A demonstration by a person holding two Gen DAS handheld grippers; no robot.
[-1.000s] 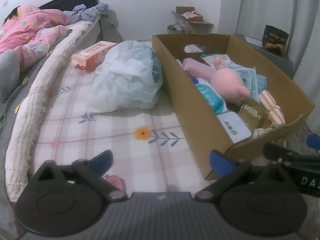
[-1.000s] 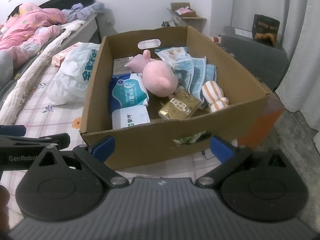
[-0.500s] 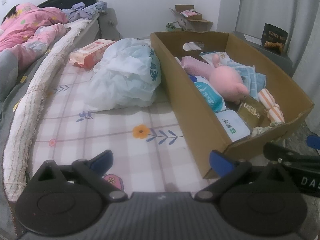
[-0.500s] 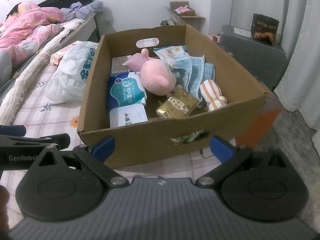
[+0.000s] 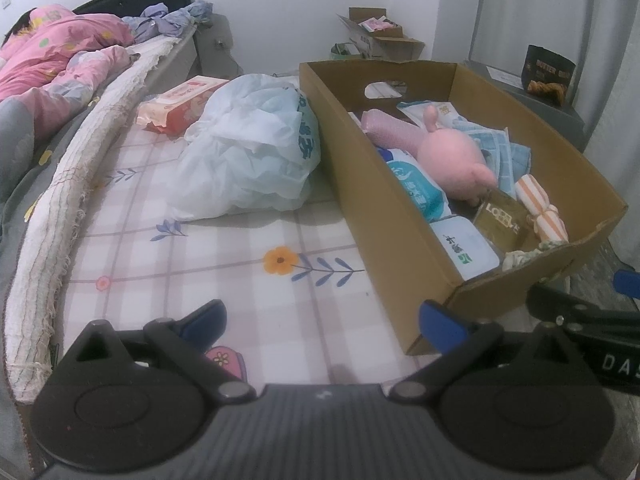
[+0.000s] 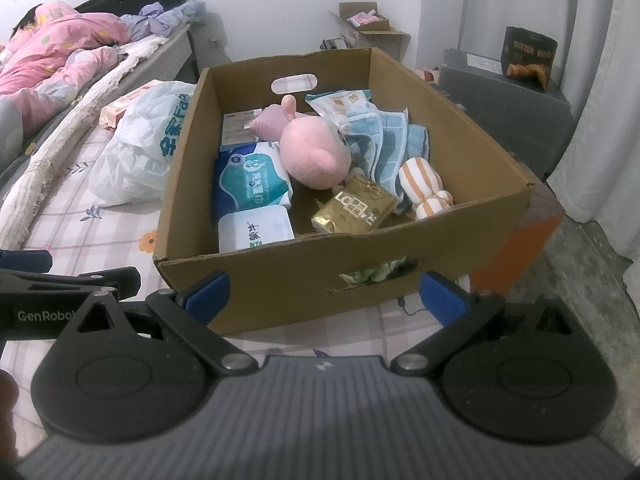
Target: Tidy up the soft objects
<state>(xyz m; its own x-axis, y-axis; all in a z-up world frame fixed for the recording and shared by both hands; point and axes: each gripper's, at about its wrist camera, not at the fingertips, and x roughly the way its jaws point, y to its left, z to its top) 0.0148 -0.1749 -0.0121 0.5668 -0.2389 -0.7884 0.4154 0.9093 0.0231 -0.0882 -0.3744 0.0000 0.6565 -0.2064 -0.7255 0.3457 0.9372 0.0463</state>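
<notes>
A cardboard box (image 6: pixel 280 284) (image 5: pixel 384 216) sits on the bed's checked sheet (image 5: pixel 224 264). Inside lie a pink plush toy (image 6: pixel 312 152) (image 5: pixel 456 160), blue-white towels (image 6: pixel 384 140), an orange-striped soft toy (image 6: pixel 424 188), wet-wipe packs (image 6: pixel 252 184), and a gold packet (image 6: pixel 356 208). A white plastic bag (image 5: pixel 256 152) (image 6: pixel 144 148) rests left of the box. My left gripper (image 5: pixel 322 318) is open and empty above the sheet. My right gripper (image 6: pixel 326 294) is open and empty before the box's near wall.
A pink tissue pack (image 5: pixel 180 104) lies behind the bag. A person in pink bedding (image 5: pixel 52 64) lies at far left, beside a rolled white cloth edge (image 5: pixel 64 184). A grey cabinet (image 6: pixel 504 112) with a dark bread bag (image 6: pixel 528 56) stands right. Small boxes (image 6: pixel 368 28) sit by the wall.
Both views have shifted slightly: the box and bag sit a little nearer and lower in frame. Both grippers stay open and empty.
</notes>
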